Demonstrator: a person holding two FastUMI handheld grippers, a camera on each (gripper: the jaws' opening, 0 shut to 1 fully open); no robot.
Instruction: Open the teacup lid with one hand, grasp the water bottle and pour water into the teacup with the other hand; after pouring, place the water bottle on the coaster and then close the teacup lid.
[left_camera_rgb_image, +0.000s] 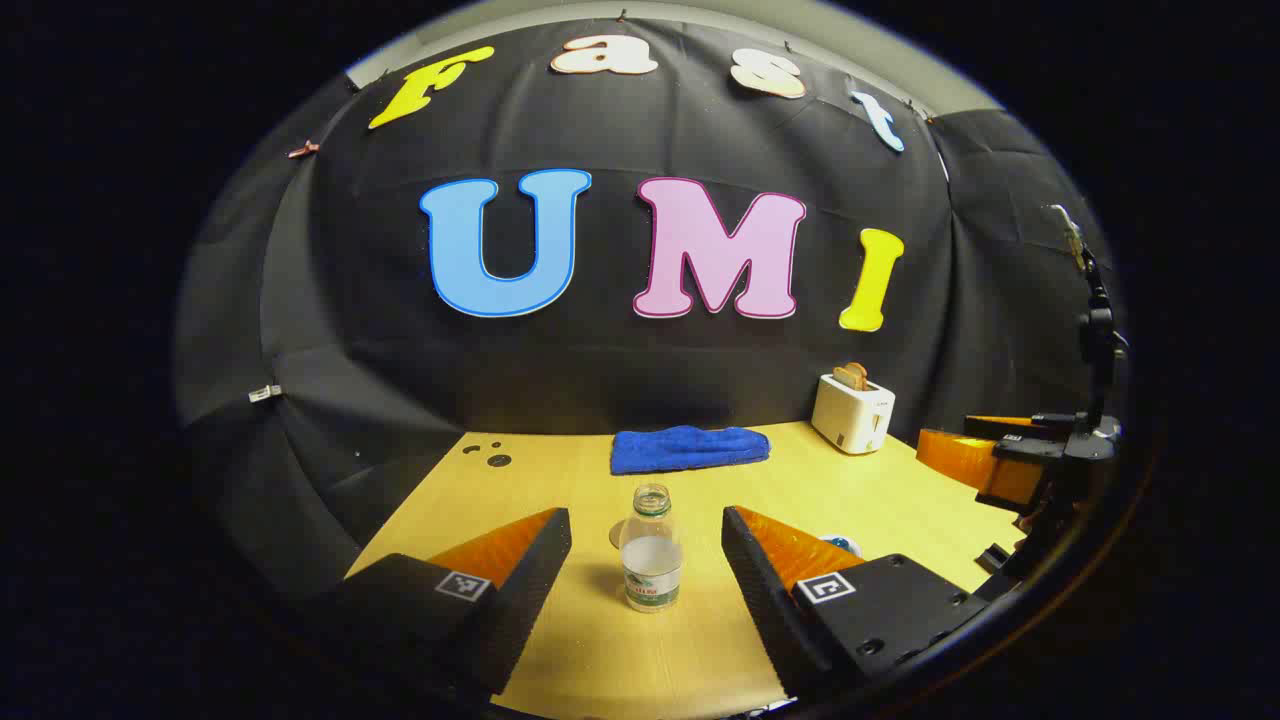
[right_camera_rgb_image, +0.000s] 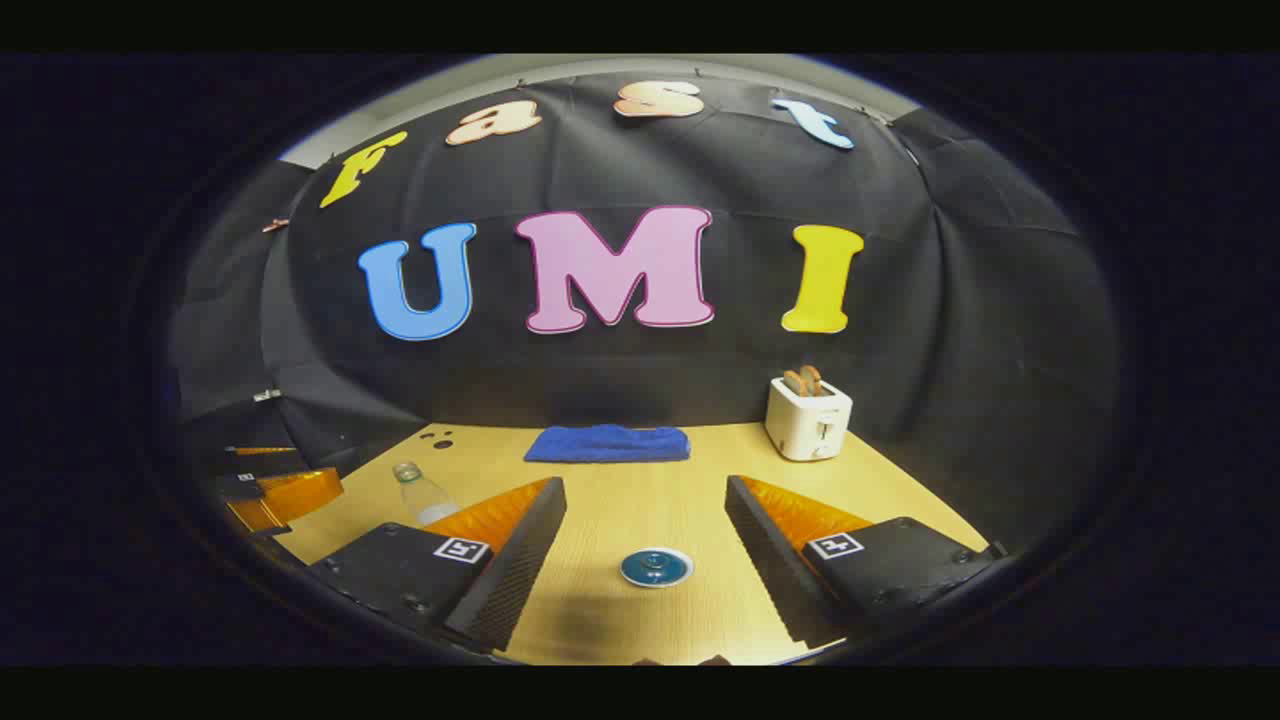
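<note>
Clear plastic water bottle (left_camera_rgb_image: 651, 555), cap off, was framed btwn spread left gripper (left_camera_rgb_image: 646, 560); prob light, squashy, best pinched mid-body. Right gripper (right_camera_rgb_image: 645, 545) was spread around blue round teacup lid (right_camera_rgb_image: 656, 567).

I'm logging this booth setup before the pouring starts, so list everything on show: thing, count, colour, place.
water bottle: 1, clear with a pale label, no cap visible, upright on the table between the left gripper's fingers, untouched.
teacup lid: 1, blue with a round knob, on the teacup between the right gripper's fingers; the cup below is mostly hidden.
coaster: 1, tan, a sliver showing behind the bottle.
cloth: 1, blue, folded, at the table's far edge.
toaster: 1, white, with toast in the slots, far right corner.
table: 1, light wood.
left gripper: 1, black and orange, open.
right gripper: 1, black and orange, open.
</note>
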